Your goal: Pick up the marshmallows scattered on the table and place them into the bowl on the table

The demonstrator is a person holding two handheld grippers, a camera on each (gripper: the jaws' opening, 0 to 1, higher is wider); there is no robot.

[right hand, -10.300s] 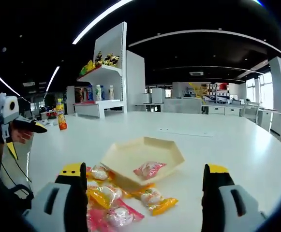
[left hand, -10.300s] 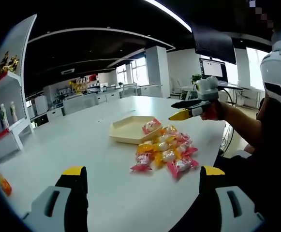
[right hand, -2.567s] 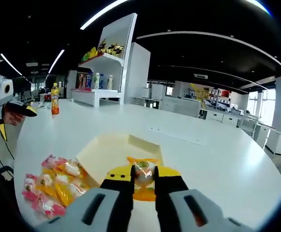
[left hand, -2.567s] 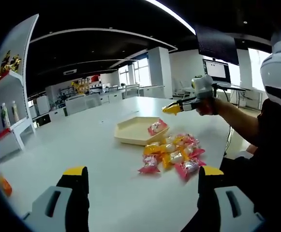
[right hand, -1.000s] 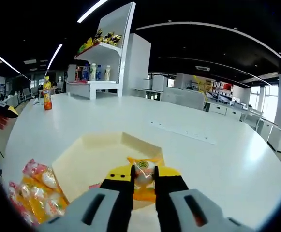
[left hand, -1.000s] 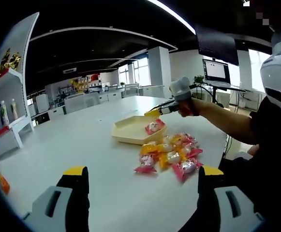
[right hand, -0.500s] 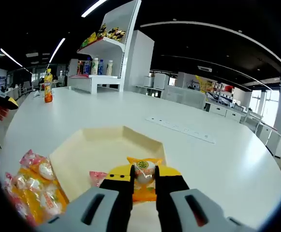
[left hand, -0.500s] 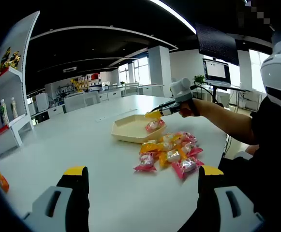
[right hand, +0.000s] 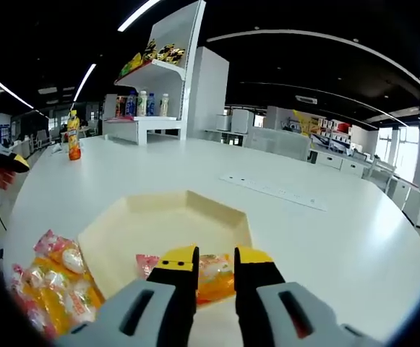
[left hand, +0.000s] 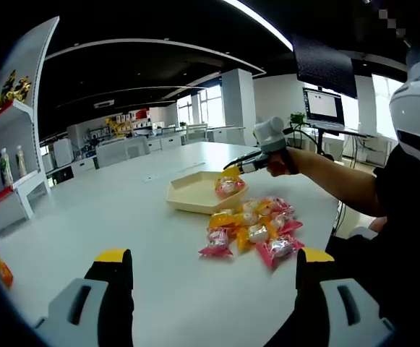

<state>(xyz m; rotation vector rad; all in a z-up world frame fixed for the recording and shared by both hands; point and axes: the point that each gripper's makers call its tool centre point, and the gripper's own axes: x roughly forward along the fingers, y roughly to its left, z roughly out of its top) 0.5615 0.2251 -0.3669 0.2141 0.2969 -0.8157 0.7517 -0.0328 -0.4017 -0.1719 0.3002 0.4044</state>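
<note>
A cream hexagonal bowl [right hand: 159,224] lies on the white table, just beyond my right gripper [right hand: 216,256]. Its jaws are slightly parted, and an orange-wrapped marshmallow [right hand: 214,278] lies loose between and below them at the bowl's near rim. A pink packet [right hand: 146,264] rests in the bowl beside it. Several pink and yellow marshmallow packets [right hand: 54,278] are heaped left of the bowl. In the left gripper view the bowl [left hand: 188,194] and the heap [left hand: 253,228] sit mid-table, with the right gripper [left hand: 231,172] over the bowl's right side. My left gripper [left hand: 211,256] hangs wide open, well short of the heap.
A shelf unit [right hand: 148,108] with bottles and snacks stands beyond the table's far left. An orange bottle [right hand: 73,134] stands on the table near it. A person's arm [left hand: 325,173] reaches in from the right. Desks and monitors fill the room behind.
The right gripper's jaws have parted, and the orange packet they held has dropped from between the tips toward the bowl. The left gripper has stayed put.
</note>
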